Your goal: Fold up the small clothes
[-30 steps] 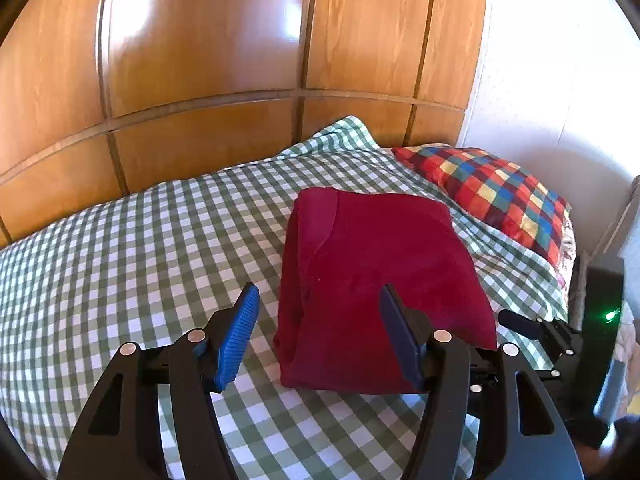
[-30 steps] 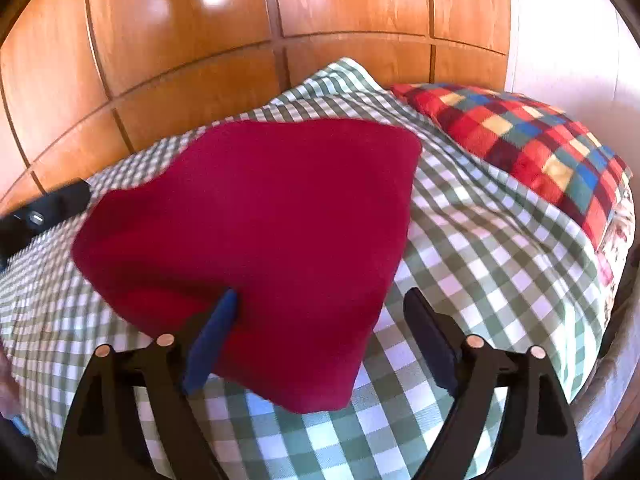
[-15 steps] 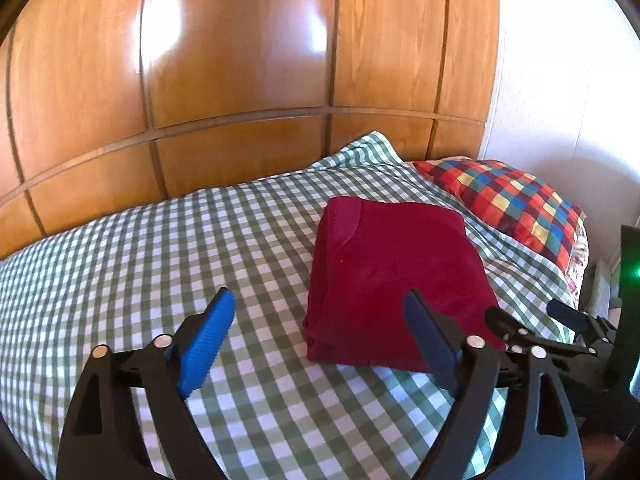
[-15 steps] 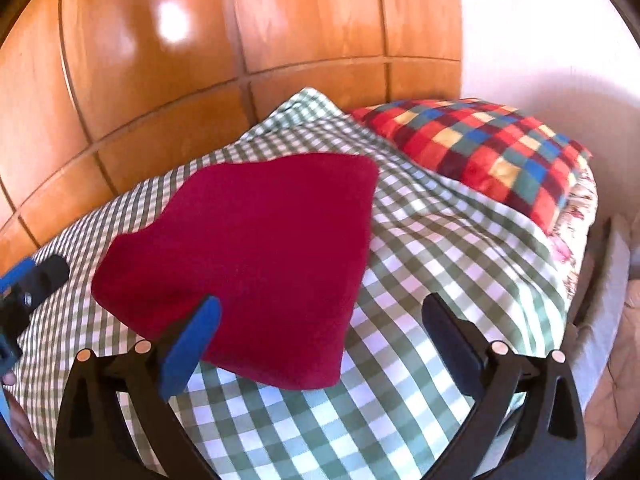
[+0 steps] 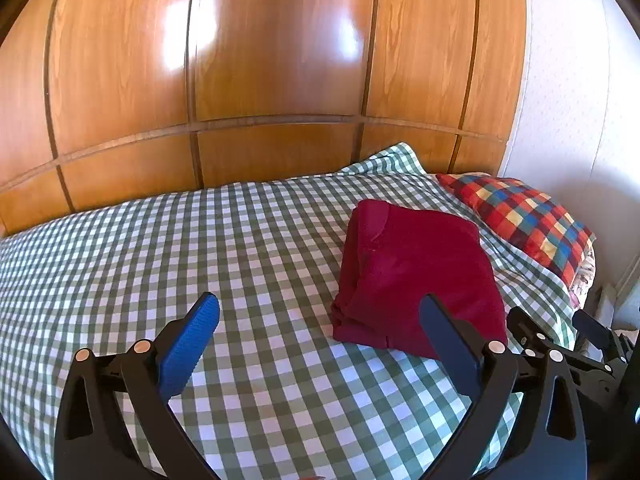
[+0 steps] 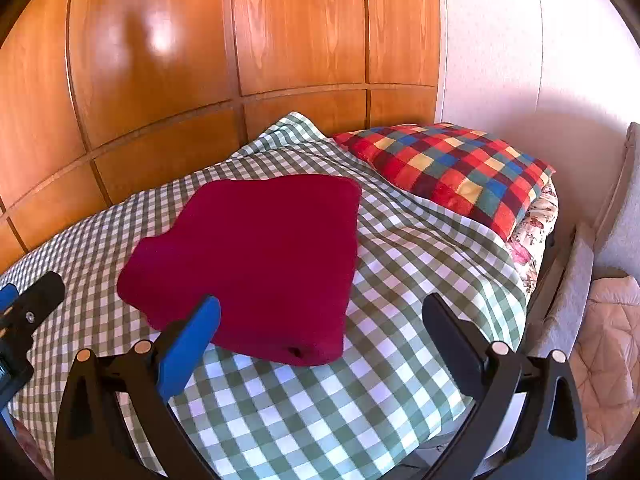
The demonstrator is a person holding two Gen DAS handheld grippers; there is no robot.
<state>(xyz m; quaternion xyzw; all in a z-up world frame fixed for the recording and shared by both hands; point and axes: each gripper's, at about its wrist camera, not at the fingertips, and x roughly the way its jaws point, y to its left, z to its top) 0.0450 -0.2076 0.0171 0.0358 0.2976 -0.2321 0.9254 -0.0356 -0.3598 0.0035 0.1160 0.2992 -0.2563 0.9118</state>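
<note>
A dark red garment (image 5: 416, 276) lies folded into a neat rectangle on the green-and-white checked bed cover (image 5: 200, 260). It also shows in the right wrist view (image 6: 260, 260). My left gripper (image 5: 320, 328) is open and empty, held above the cover to the near left of the garment. My right gripper (image 6: 320, 328) is open and empty, held just short of the garment's near edge. The right gripper shows at the right edge of the left wrist view (image 5: 560, 340). A part of the left gripper shows at the left edge of the right wrist view (image 6: 28, 308).
A multicoloured checked pillow (image 6: 452, 168) lies at the head of the bed, right of the garment. A wooden panelled wall (image 5: 260, 60) runs along the far side. A white wall (image 6: 520, 40) and grey furniture (image 6: 580, 272) stand at the right.
Both grippers have pulled back and up from the folded garment and opened wider. The garment has stayed where it lay.
</note>
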